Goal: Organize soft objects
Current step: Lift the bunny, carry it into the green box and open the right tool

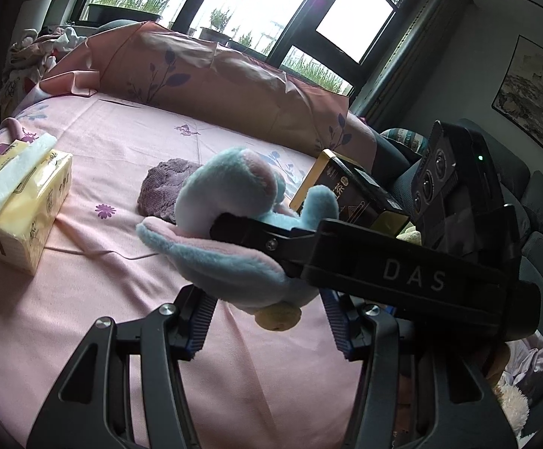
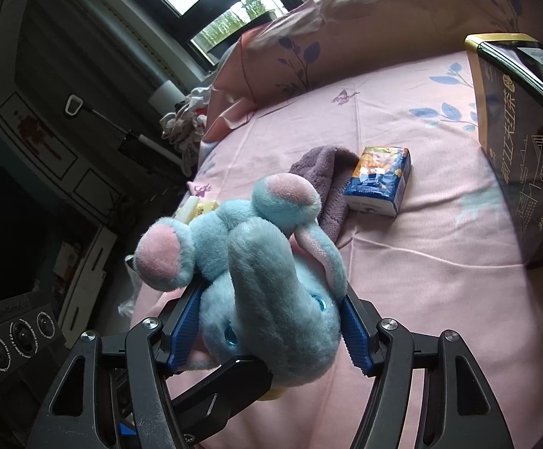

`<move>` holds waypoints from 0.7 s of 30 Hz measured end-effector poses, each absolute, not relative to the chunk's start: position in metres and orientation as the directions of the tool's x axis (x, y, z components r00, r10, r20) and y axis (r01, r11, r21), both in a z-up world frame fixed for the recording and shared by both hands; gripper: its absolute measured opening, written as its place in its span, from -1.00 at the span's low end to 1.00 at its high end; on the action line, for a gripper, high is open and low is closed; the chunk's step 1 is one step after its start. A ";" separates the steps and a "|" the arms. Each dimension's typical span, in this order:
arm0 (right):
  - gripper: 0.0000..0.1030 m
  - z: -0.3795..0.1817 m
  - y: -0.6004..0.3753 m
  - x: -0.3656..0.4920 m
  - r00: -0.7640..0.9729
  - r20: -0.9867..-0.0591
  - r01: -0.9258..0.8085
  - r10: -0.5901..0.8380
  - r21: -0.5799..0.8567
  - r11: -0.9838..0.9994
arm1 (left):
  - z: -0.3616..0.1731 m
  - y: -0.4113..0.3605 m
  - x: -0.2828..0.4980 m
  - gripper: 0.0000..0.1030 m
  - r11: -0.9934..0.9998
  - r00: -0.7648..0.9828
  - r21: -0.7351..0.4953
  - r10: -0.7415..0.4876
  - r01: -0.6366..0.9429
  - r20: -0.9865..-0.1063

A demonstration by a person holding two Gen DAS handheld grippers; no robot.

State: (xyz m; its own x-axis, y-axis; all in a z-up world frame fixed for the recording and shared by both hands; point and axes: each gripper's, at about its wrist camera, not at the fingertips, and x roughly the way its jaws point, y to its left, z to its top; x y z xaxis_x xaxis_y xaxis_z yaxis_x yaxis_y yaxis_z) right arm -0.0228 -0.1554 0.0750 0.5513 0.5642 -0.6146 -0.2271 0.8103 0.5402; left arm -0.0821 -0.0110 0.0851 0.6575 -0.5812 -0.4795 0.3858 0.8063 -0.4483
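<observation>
Over a pink bed [image 1: 103, 142], a blue-and-pink plush elephant [image 2: 271, 280] hangs in the air between two tools.

At the far left of the bed's near part, in the left wrist view, a yellow tissue pack [image 1: 21, 205] sits close to the bed's left edge, a white tissue sticking up from it. To its right lies open pink sheet, then a purple knitted cloth [image 1: 163, 187] flat on the bed, partly hidden by the toy.

The left hand-held gripper [image 1: 267, 321] has its blue pads apart. The toy's lower body and a yellowish foot hang between them, but whether the pads press on the plush I cannot tell — the right pad seems clear of it.

The right hand-held gripper [image 2: 271, 321] is clamped on the plush elephant: in the right wrist view both blue pads bear against the sides of its head, with the trunk running up the middle and the two pink-soled feet pointing away. In the left wrist view its black finger reaches in from the right and meets the toy beside its ear.

Further right on the bed, a small blue packet [image 2: 378, 183] lies just beside the purple cloth, and a tall dark box with gold edges [image 2: 522, 142] stands near the right side. A long pink pillow [image 1: 211, 75] lines the far edge below the window. The near middle of the bed, below the toy, is bare sheet.
</observation>
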 end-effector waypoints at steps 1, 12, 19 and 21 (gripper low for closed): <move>0.32 0.075 -0.154 -0.023 0.553 -0.613 -0.230 0.565 0.539 0.810 | 0.085 -0.011 -0.082 0.02 0.808 0.659 -0.443 -0.580 0.389 -0.479; 0.33 0.076 -0.157 -0.026 0.573 -0.634 -0.208 0.519 0.500 0.840 | 0.081 -0.016 -0.080 0.02 0.793 0.641 -0.449 -0.602 0.411 -0.476; 0.33 0.101 -0.180 -0.033 0.620 -0.575 -0.223 0.534 0.523 0.822 | 0.108 -0.037 -0.084 0.02 0.800 0.671 -0.396 -0.596 0.450 -0.441; 0.33 0.115 -0.191 -0.039 0.654 -0.556 -0.219 0.513 0.510 0.832 | 0.120 -0.048 -0.085 0.02 0.785 0.666 -0.382 -0.617 0.487 -0.418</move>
State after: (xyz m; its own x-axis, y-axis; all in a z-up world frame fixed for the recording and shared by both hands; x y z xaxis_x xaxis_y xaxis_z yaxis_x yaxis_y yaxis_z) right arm -0.0387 -0.1914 0.1146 0.6540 0.5135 -0.5555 -0.2193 0.8315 0.5104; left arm -0.0848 -0.0481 0.1198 0.6664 -0.6172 -0.4184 0.4874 0.7852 -0.3820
